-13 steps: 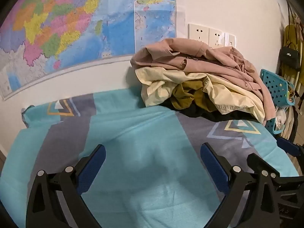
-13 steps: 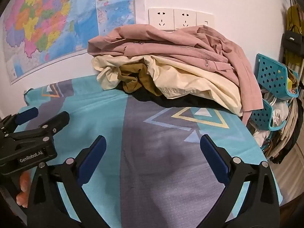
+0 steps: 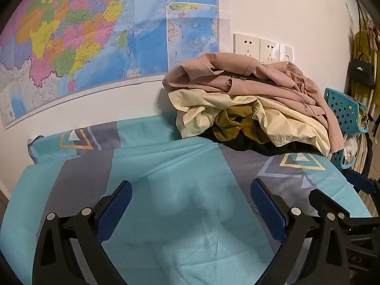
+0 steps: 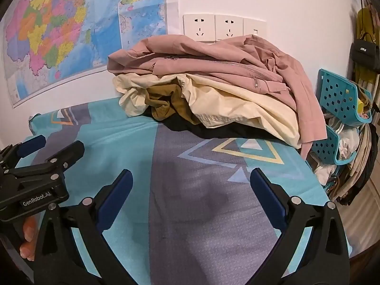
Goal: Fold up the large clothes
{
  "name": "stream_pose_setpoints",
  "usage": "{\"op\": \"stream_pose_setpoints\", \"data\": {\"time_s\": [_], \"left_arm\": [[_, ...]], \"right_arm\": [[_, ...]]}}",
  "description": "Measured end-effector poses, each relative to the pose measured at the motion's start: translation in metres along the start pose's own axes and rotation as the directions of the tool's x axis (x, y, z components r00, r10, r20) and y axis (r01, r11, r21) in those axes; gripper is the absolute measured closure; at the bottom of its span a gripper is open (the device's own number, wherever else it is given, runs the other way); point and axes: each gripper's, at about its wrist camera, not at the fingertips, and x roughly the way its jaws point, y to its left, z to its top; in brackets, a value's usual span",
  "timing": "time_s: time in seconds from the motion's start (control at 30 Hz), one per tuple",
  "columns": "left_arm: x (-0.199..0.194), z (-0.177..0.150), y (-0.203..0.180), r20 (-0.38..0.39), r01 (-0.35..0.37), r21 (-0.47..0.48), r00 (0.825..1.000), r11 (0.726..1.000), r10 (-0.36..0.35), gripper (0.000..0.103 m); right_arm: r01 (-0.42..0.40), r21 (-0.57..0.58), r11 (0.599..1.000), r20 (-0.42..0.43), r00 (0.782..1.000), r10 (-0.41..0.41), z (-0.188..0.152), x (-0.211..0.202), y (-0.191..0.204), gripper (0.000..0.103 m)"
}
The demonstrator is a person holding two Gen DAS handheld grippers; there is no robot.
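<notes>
1. Left tongs: released, blue pads spread wide, nothing between them, hovering over the turquoise and grey sheet that covers the table.
2. Right tongs: also released, blue pads wide apart, empty, over the grey band of the same sheet.
3. Seen beside each other: left tongs just to the left of the right tongs in the right wrist view, with fingers of the hand under them; part of the right tongs at the right edge of the left wrist view.
4. Pile of clothes: ahead of both tongs and well apart from them, at the far side of the table against the wall; ahead and to the right for the left tongs, almost straight ahead for the right tongs.
5. Order in the pile: pink jacket with a zipper on top, cream garment under it, mustard-brown cloth tucked in the cream one, black cloth at the bottom, touching the sheet.
6. Behind the pile on the wall: white sockets; to the left of them, a coloured map.
7. To the right of the pile, beyond the table edge: turquoise baskets with holes, and a black bag hanging higher up.
</notes>
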Motion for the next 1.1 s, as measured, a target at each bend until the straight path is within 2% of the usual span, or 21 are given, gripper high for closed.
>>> {"op": "stream_pose_setpoints", "data": {"time_s": [0.1,1.1], "left_arm": [[-0.0016,-0.0001,0.0005,0.008,-0.003,0.004,1.0,1.0,0.003,0.007],[-0.0061,0.0017,0.0006,0.025,-0.001,-0.005,1.0,1.0,0.001,0.007]], "right_arm": [[0.005,-0.001,1.0,0.01,1.0,-0.005,-0.0079,-0.0055,0.0067,0.006],[-0.002,0.006,1.0,0.028,1.0,0.002,-0.0062,-0.0092,0.0092,0.006]]}}
